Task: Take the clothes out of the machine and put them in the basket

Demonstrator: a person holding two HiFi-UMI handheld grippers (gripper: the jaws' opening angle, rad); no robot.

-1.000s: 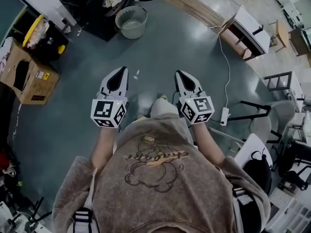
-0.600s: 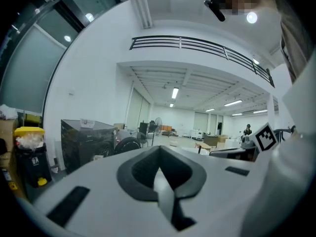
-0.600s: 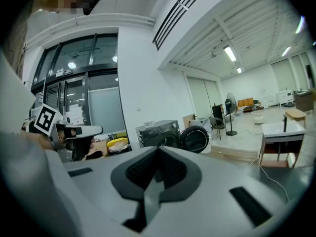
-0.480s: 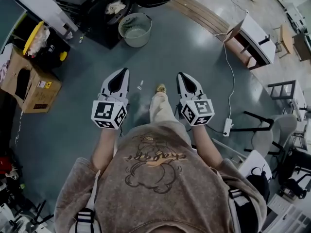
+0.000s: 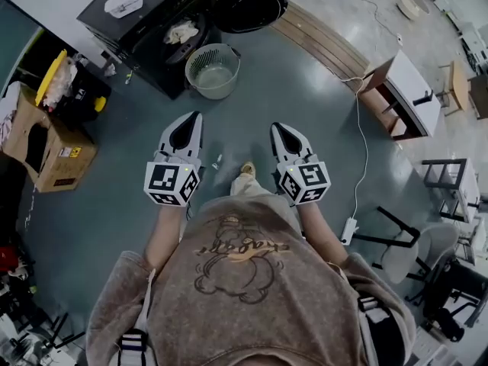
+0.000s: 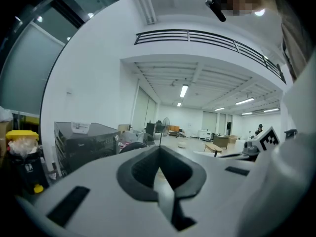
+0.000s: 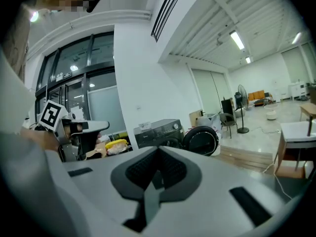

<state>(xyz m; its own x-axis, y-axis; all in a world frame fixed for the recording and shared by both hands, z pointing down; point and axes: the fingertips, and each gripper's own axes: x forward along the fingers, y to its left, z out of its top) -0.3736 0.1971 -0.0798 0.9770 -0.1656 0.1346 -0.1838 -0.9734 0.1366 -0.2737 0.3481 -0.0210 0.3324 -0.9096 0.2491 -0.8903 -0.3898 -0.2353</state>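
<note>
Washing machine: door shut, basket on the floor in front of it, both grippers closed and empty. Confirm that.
Wrong on the door: the head view shows it swung open on the washing machine, clothes in the drum. The basket is on the floor in front, and the left gripper and right gripper are closed and empty.

- The white left hand-held gripper point(image 6: 159, 154) has its grey-lined jaws pressed together, with nothing between them.
- Ahead to its left stands a black boxy washing machine point(image 6: 85, 142).
- Farther left is a black bin with a yellow lid point(image 6: 24, 167).
- Beyond its tip is a standing fan point(image 6: 166, 122).
</note>
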